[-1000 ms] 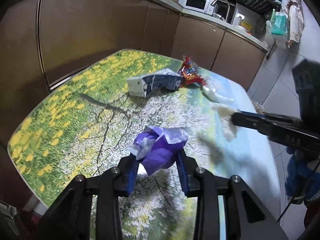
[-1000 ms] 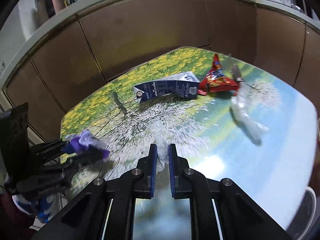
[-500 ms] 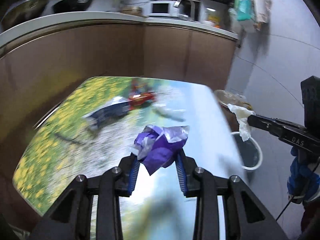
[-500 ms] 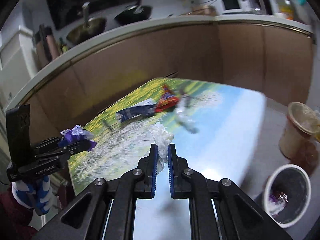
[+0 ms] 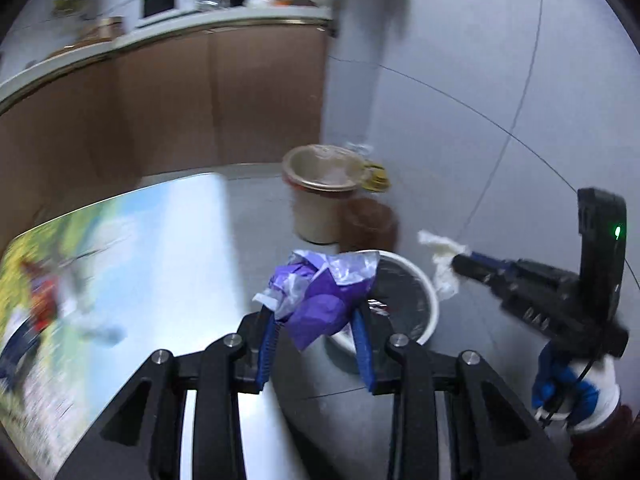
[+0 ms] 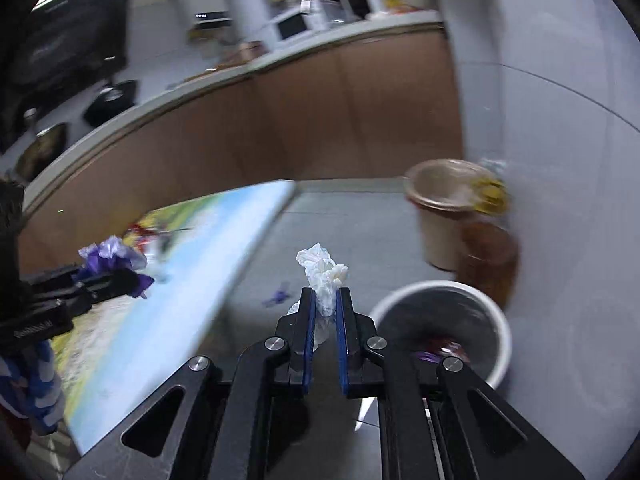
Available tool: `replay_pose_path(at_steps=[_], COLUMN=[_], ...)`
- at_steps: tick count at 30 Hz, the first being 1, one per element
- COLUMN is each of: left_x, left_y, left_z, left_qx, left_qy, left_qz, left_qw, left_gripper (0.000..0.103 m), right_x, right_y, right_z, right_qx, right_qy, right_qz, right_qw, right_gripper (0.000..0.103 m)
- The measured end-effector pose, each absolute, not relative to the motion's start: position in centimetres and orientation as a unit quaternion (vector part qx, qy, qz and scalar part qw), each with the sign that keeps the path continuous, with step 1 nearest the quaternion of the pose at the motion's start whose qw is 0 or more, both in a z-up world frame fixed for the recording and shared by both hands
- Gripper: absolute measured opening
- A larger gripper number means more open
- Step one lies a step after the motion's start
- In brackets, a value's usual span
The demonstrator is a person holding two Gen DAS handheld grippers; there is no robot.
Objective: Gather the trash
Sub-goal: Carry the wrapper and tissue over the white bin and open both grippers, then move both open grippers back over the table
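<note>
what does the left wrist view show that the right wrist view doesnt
Only the left wrist view shows the right claw from outside, pinching the white tissue.

Only the right wrist view shows the purple scrap on the floor and the stove pans.

Both show the white bin, the tan bin, the table and the left claw's purple wrapper.

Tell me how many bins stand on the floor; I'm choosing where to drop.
2: a white-rimmed bin nearest the grippers, and a tan bin behind it by the wall. A brown container stands between them; more may be hidden.
</note>
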State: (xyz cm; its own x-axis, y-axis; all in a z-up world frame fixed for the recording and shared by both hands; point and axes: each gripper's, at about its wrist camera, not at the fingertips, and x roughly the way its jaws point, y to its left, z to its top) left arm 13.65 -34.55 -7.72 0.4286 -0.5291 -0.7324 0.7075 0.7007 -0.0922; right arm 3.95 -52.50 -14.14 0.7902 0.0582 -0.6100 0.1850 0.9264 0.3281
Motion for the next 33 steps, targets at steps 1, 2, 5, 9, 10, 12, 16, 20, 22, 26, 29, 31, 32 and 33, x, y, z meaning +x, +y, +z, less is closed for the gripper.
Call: replay_pose_path(at_steps=[1,2,5,9,10,12,16,20,22,26,29,31,32,33], left_x=[14.0,14.6,15.9,17.5,18.2,19.1,20.4,20.3,20.1,19.3,18.1,17.2,16.8,16.4], left_y=[-35.9,-37.6,-41.9,-45.4,-46.4,-47.2,-48.0,-47.2,-46.6,-45.2,-43.2,-41.3,-40.5,-39.6], left_z=[-8.1,-8.6,-9.9,-11.8,-12.4,-13.2,-14.4,-14.0,-13.6,-12.5,-11.2,-10.1,-9.6,-9.1], left_qx=[0.114,0.113,0.119,0.105,0.096,0.090,0.072,0.066,0.068,0.062,0.067,0.069,0.069,0.070], left_qy=[0.392,0.398,0.407,0.428,0.436,0.447,0.466,0.460,0.456,0.447,0.425,0.408,0.400,0.392], left_qz=[-0.378,-0.389,-0.402,-0.414,-0.418,-0.417,-0.416,-0.417,-0.414,-0.406,-0.393,-0.379,-0.372,-0.364], left_qw=[0.831,0.823,0.811,0.796,0.791,0.786,0.778,0.782,0.785,0.795,0.813,0.828,0.835,0.842], left_gripper=[0.032,0.032,0.035,0.046,0.048,0.051,0.052,0.056,0.056,0.056,0.056,0.056,0.056,0.056], right_x=[4.3,4.6,5.5,6.9,7.4,8.0,8.5,8.0,7.7,7.0,6.3,5.8,5.6,5.5], right_y=[-53.5,-54.0,-55.8,-58.1,-58.4,-59.0,-60.1,-60.3,-60.1,-59.7,-58.9,-58.0,-57.5,-57.0], right_z=[-14.9,-15.4,-17.1,-19.3,-19.9,-20.8,-22.5,-23.1,-23.1,-22.5,-21.1,-19.8,-19.2,-18.6], right_qx=[0.192,0.196,0.200,0.210,0.211,0.209,0.212,0.220,0.223,0.232,0.231,0.225,0.222,0.219], right_qy=[0.329,0.333,0.346,0.360,0.363,0.370,0.381,0.382,0.383,0.377,0.367,0.360,0.355,0.352], right_qz=[-0.047,-0.054,-0.074,-0.095,-0.100,-0.109,-0.126,-0.133,-0.136,-0.138,-0.134,-0.130,-0.127,-0.124], right_qw=[0.923,0.921,0.914,0.904,0.902,0.899,0.891,0.887,0.886,0.886,0.891,0.896,0.899,0.902], right_gripper=[0.010,0.010,0.010,0.014,0.014,0.022,0.039,0.042,0.043,0.044,0.044,0.045,0.045,0.046])
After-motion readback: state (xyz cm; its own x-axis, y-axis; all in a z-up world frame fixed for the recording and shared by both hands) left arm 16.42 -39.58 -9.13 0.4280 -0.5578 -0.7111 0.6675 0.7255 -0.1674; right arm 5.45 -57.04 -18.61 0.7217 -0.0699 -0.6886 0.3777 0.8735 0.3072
